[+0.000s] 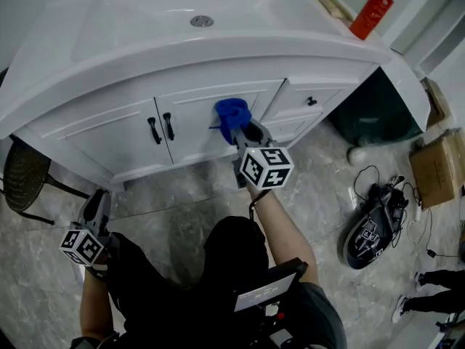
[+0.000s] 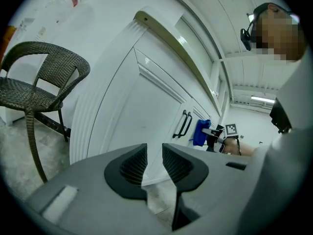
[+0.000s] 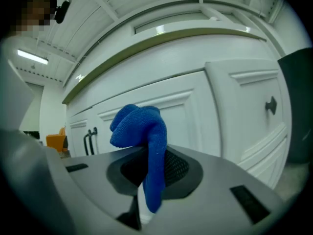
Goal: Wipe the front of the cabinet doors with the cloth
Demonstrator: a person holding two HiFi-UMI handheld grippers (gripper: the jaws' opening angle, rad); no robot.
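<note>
Right hand-held gripper [image 3: 146,173] around cloth [image 3: 142,131]

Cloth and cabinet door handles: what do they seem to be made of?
The cloth looks like blue microfibre or terry: fuzzy, nubby pile, soft folds. The door handles look like matte black metal, slim rigid bars; coated plastic is possible.

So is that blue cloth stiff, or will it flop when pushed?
Probably floppy: the blue cloth droops over the right gripper, whose jaws pinch it. Likely light, since that pinch alone holds it up. Its fuzzy pile may drag on the door.
</note>
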